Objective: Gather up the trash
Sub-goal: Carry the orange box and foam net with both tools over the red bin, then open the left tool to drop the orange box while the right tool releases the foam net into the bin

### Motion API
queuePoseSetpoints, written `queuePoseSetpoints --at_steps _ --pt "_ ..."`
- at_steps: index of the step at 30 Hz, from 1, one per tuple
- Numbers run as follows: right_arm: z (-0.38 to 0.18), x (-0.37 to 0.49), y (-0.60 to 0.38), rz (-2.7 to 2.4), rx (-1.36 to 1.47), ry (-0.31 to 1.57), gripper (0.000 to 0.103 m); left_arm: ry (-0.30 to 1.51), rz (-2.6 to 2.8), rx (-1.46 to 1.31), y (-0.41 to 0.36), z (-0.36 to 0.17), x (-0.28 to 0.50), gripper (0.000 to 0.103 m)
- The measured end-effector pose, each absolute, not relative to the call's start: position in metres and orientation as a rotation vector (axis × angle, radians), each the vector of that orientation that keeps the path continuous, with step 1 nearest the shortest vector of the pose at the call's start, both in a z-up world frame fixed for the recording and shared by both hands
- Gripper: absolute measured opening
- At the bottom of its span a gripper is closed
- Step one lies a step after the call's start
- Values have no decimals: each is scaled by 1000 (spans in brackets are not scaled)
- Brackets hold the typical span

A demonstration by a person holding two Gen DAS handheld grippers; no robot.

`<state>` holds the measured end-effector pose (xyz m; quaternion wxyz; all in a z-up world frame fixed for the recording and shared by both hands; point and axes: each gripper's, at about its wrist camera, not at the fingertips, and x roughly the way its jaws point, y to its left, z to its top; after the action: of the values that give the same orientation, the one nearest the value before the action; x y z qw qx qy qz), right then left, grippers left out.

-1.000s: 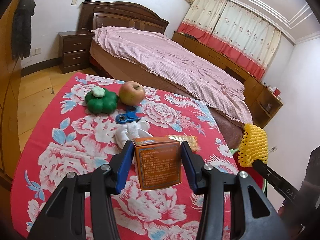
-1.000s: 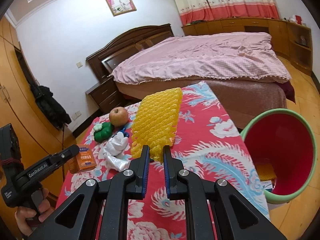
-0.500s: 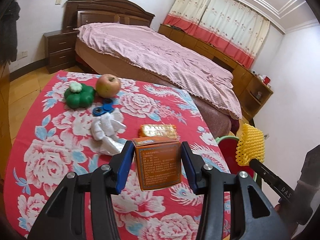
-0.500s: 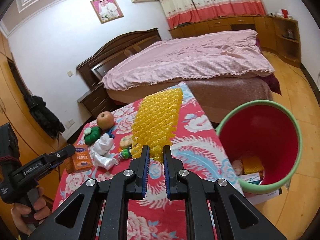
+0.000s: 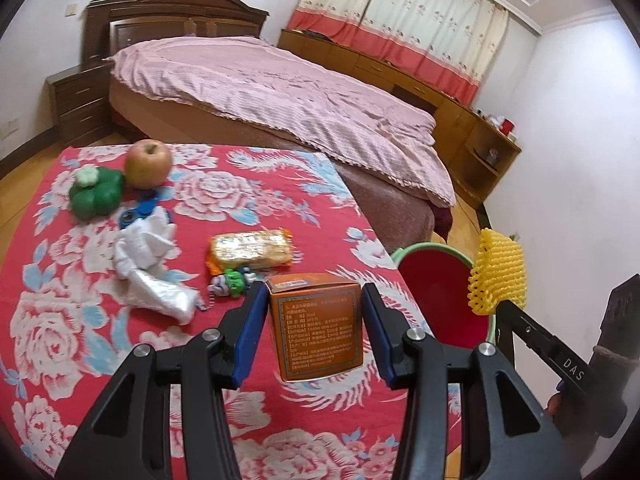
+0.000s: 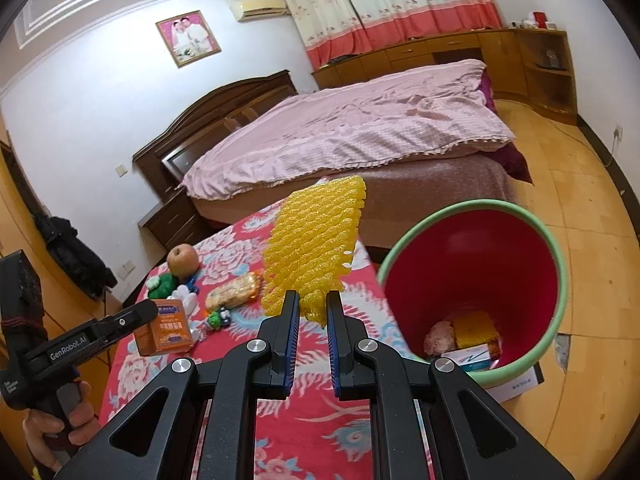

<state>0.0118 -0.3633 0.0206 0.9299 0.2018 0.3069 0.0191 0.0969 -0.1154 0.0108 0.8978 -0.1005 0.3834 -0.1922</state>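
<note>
Between the blue pads of the left hand-held gripper (image 5: pixel 314 322) sits an orange box (image 5: pixel 316 326), squeezed tight and lifted off the counter (image 5: pixel 280 184) so it can go to the bin. Up by the red bin (image 6: pixel 472 280), the right hand-held gripper (image 6: pixel 312 312) pinches a yellow foam net (image 6: pixel 316 246), close enough to drop it in. Back on the counter lie a white wad (image 5: pixel 150 260) and a snack pack (image 5: pixel 250 246), likely trash too.

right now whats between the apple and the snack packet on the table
In the left wrist view, a crumpled white tissue and a blue spinner lie between the apple and the snack packet.
</note>
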Motion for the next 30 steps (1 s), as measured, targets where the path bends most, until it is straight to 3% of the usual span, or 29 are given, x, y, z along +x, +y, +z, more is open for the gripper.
queuePoseSetpoints --at_steps 30 --pt "-32 5 -480 -151 559 674 13 882 -596 -38 -262 -21 127 49"
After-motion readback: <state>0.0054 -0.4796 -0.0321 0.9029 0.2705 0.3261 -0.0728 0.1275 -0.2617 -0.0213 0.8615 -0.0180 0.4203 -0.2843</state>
